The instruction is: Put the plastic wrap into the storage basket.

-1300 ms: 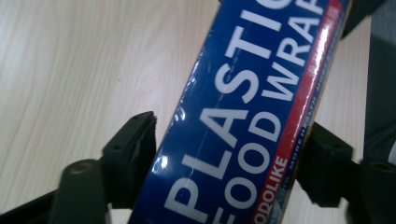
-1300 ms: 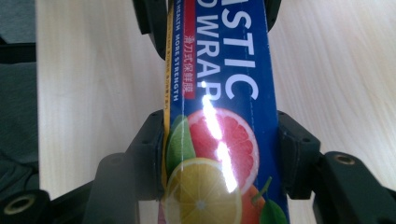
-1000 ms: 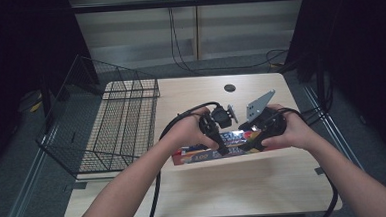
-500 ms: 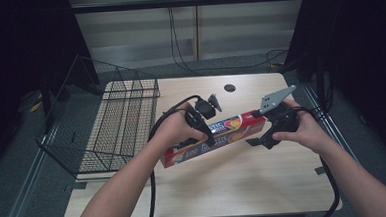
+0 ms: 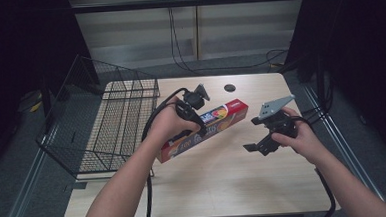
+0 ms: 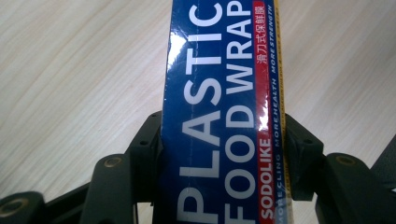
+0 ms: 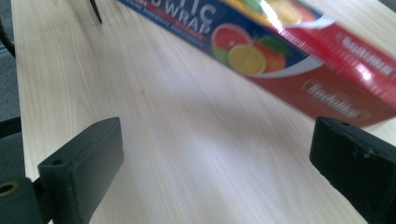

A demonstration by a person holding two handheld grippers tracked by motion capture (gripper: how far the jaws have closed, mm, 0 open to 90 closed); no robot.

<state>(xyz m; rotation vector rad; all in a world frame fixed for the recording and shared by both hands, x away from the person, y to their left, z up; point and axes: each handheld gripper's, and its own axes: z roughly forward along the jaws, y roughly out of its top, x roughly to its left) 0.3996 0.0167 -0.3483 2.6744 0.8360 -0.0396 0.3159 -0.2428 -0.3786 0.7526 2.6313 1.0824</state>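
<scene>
The left gripper (image 5: 197, 119) is squeezing a long box of plastic food wrap (image 5: 216, 120) from both sides. In the left gripper view the two black jaws are pressing flat on the blue box (image 6: 224, 121), one on each side, with the big white letters between them. The box is lying slantwise over the middle of the wooden table (image 5: 225, 182), its red end pointing to the far right and its other end pointing near and left, under the person's left hand (image 5: 169, 124).

The right gripper (image 5: 262, 135) is sitting to the right of the box, a little way apart from it. Its jaws have just been opening and are standing wide, with nothing between them but bare table. In the right gripper view the red end of the box (image 7: 327, 88) is showing beyond the jaws, with pictures of orange and lemon slices on it.

A black wire basket (image 5: 116, 122) is standing at the left side of the table, near the box but not touching it.
</scene>
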